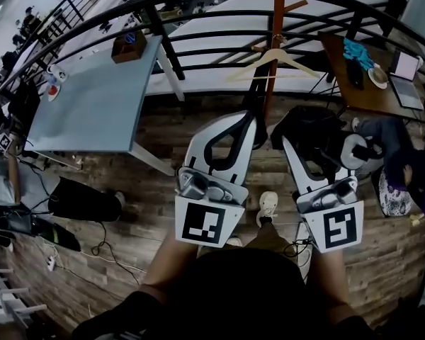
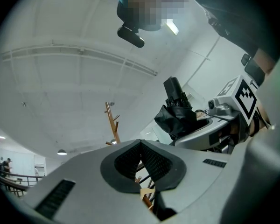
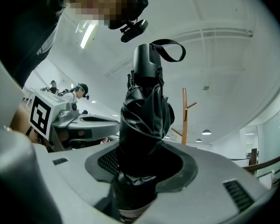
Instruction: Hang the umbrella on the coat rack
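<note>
Umbrella (image 3: pixel 144 120), between the jaws of the right gripper (image 3: pixel 142 171): black cloth, creased, faintly glossy. Its handle (image 3: pixel 147 64), beyond the jaw tips: smooth matt black plastic. Shells of the right gripper and the left gripper (image 2: pixel 141 164): smooth matt grey plastic; pads (image 2: pixel 156 164): black, finely ribbed. Coat rack (image 3: pixel 184 115), ahead of the jaws: smooth orange-brown wood. Floor (image 1: pixel 127 190), below the jaws: grained wooden planks.

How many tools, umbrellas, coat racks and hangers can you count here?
tools: 2, the left tool and the right tool
umbrella: 1
coat rack: 1
hanger: 1
total: 5
</note>
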`<state>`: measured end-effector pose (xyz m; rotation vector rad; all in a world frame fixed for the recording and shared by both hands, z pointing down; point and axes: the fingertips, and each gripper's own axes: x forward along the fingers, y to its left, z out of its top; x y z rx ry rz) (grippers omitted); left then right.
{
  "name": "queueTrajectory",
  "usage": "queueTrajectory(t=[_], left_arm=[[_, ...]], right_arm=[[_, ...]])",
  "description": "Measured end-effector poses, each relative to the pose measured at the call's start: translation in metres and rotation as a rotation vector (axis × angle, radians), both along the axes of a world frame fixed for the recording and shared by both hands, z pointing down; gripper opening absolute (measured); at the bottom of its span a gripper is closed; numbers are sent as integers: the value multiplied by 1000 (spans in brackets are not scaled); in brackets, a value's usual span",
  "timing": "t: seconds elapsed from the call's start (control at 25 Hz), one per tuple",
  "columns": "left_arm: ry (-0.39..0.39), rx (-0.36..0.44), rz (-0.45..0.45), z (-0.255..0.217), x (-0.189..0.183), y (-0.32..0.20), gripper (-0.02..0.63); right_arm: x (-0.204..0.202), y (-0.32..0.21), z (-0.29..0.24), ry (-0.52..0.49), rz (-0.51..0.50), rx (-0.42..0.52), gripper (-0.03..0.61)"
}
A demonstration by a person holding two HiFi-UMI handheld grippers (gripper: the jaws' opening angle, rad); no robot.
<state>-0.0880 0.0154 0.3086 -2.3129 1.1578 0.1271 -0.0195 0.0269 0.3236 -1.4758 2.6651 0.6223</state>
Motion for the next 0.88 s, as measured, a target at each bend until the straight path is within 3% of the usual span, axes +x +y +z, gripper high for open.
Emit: queueTrajectory(t=[0.48, 0.88], left_arm=[[-14, -27, -21, 8, 46, -96, 11], [-22, -52, -36, 10, 68, -140, 11]], right_arm=[[33, -102, 5, -15, -69, -28, 215], [58, -143, 8, -61, -109, -71, 214]])
